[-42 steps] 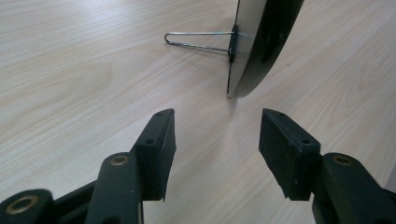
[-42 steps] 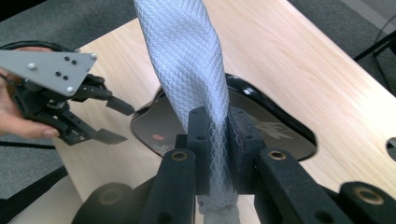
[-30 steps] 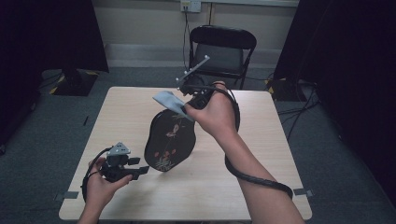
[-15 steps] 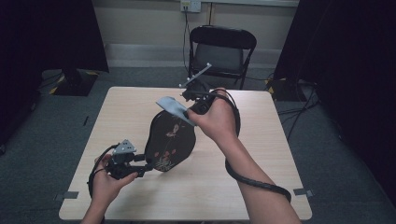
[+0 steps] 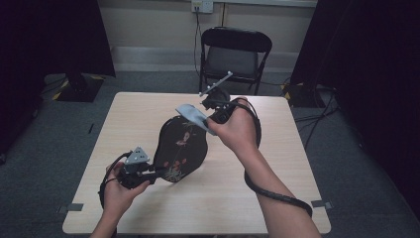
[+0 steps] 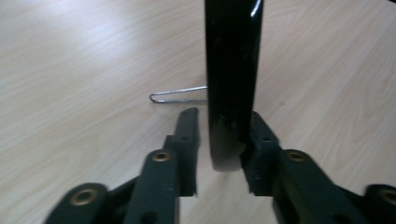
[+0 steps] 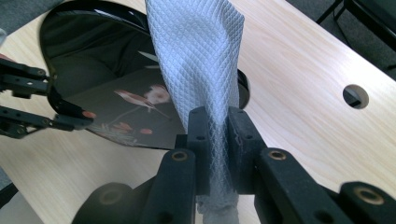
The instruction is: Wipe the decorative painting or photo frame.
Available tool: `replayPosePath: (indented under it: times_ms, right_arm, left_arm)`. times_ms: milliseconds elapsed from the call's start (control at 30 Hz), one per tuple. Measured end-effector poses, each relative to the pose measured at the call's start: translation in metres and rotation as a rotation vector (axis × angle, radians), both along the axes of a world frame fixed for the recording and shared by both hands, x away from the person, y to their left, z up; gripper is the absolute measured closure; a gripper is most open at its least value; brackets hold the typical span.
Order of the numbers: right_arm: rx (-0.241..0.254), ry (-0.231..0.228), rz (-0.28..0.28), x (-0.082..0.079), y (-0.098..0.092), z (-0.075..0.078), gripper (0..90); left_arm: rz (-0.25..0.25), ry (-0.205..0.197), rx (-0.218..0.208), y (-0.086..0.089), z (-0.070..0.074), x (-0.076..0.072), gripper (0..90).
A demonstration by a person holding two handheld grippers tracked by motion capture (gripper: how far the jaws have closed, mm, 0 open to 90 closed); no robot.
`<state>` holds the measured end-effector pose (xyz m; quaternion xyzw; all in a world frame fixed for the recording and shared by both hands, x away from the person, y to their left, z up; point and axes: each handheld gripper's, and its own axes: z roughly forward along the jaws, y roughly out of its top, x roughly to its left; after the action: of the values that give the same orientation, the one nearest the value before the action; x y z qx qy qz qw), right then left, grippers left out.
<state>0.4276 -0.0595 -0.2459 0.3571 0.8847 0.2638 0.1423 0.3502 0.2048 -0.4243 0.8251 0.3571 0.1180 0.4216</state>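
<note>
A black oval lacquer plate (image 5: 181, 148) painted with flowers and a bird stands tilted on edge in the middle of the table. My left gripper (image 5: 157, 172) reaches its lower left rim. In the left gripper view the plate's rim (image 6: 231, 70) sits between the jaws of my left gripper (image 6: 219, 140), which have just been closing. One pad touches the rim and a thin gap remains at the other. My right gripper (image 5: 210, 118) is shut on a grey-blue cloth (image 5: 193, 115) at the plate's top edge. The cloth (image 7: 196, 56) rises from my right gripper (image 7: 217, 126) over the plate (image 7: 116, 70).
A thin wire stand (image 6: 177, 95) lies on the table behind the plate. The pale wooden table (image 5: 148, 114) has a round hole (image 7: 355, 95) near its far side. A black folding chair (image 5: 235, 54) stands beyond the table. Cables trail from both grippers.
My left gripper has moved right to the plate's lower rim and its jaws have narrowed around it. The right hand with the cloth has sunk slightly toward the plate's top.
</note>
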Motion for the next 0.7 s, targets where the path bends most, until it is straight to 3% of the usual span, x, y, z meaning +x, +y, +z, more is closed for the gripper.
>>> replayPosePath:
  times_ms: [233,700]
  right_arm:
    - [0.000,0.010,-0.028,0.003,-0.012,-0.010,81.2]
    - [-0.015,0.044,-0.083,0.008,-0.030,-0.041,81.2]
  left_arm:
    - [-0.027,0.058,-0.022,0.002,0.000,0.001,78.3]
    - [-0.046,0.077,-0.008,0.011,0.004,-0.005,78.5]
